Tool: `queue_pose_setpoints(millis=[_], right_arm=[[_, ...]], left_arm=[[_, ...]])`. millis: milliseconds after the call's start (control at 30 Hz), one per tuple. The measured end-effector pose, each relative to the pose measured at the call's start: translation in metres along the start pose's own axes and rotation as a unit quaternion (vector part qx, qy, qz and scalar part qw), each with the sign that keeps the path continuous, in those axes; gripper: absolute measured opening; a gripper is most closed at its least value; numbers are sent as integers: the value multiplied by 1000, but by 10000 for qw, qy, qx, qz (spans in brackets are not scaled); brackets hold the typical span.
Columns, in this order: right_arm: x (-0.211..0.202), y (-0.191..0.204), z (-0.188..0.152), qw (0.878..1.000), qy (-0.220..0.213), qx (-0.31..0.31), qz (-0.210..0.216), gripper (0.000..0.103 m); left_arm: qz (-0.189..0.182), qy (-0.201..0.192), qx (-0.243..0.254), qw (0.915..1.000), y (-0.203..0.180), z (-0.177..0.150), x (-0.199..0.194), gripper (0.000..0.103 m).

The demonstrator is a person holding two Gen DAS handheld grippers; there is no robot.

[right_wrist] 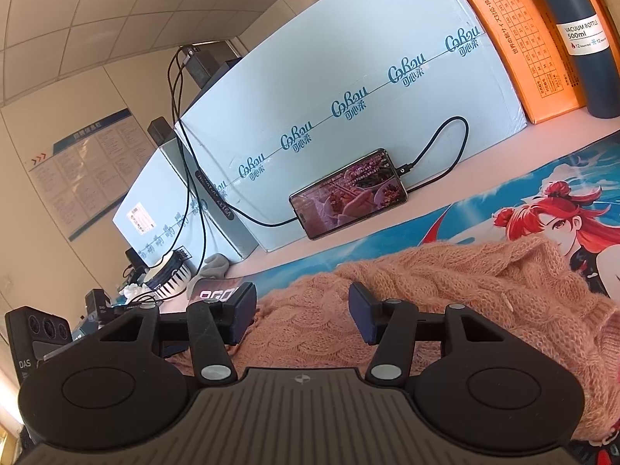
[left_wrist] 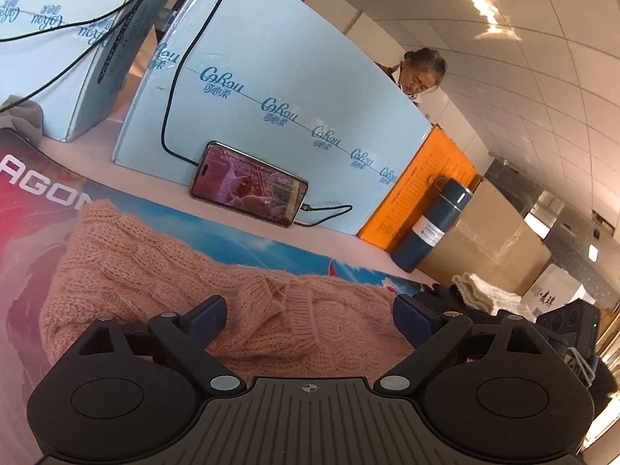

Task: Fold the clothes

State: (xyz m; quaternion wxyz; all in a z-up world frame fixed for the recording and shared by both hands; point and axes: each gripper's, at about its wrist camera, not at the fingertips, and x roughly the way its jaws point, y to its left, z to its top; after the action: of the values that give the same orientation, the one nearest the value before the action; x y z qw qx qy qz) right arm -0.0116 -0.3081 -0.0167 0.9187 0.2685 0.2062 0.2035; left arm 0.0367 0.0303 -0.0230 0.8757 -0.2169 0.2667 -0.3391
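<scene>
A pink cable-knit sweater (left_wrist: 162,271) lies bunched on a printed desk mat (left_wrist: 35,209). My left gripper (left_wrist: 310,319) is open, its fingers spread wide just above the sweater, near a ribbed cuff (left_wrist: 300,310). The sweater also shows in the right wrist view (right_wrist: 445,286). My right gripper (right_wrist: 302,316) is open and hovers over its left part, holding nothing.
Pale blue cardboard boxes (left_wrist: 279,89) stand behind the mat, with a phone (left_wrist: 250,190) on a cable leaning on one. An orange box (left_wrist: 426,193) and a dark blue bottle (left_wrist: 430,224) stand to the right. White folded knitwear (left_wrist: 484,290) lies at the right.
</scene>
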Motion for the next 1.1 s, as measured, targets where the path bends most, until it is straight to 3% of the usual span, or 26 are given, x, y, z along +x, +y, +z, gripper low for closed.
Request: queue_pose_setpoints(millis=[67,133,267,367,533,700,800,900,1100], right_arm=[[0,1,0,10000,6,-22,72,51],[0,2,-1,9999,12,-53,155,52],[3,15,-3,9992,118,-234,312,59],[7,30,-5,9981,233,-410,408,65],[22,60,-11,9956,559,-602,439,68],[46,88,-17,9939,878,-532,404,69],[63,95,-17,9948,941,-395,0,78],[78,94,-14,9941,976,-75,-471,78],[101,93,-16,9905,980,458,-853,79]], left_arm=[[-131,-220,-140,9996,4,6,-10,95],[133,-572,-64,9983,6,11,-22,99],[1101,-1167,-127,9870,21,17,-42,99],[1395,-1141,-553,9821,45,16,-46,99],[1175,-905,-1298,9804,76,11,-48,99],[974,-864,-1631,9780,85,7,-50,99],[898,-787,-1694,9783,87,6,-50,99],[822,-691,-1665,9802,85,5,-48,99],[719,-529,-1516,9844,79,3,-44,99]])
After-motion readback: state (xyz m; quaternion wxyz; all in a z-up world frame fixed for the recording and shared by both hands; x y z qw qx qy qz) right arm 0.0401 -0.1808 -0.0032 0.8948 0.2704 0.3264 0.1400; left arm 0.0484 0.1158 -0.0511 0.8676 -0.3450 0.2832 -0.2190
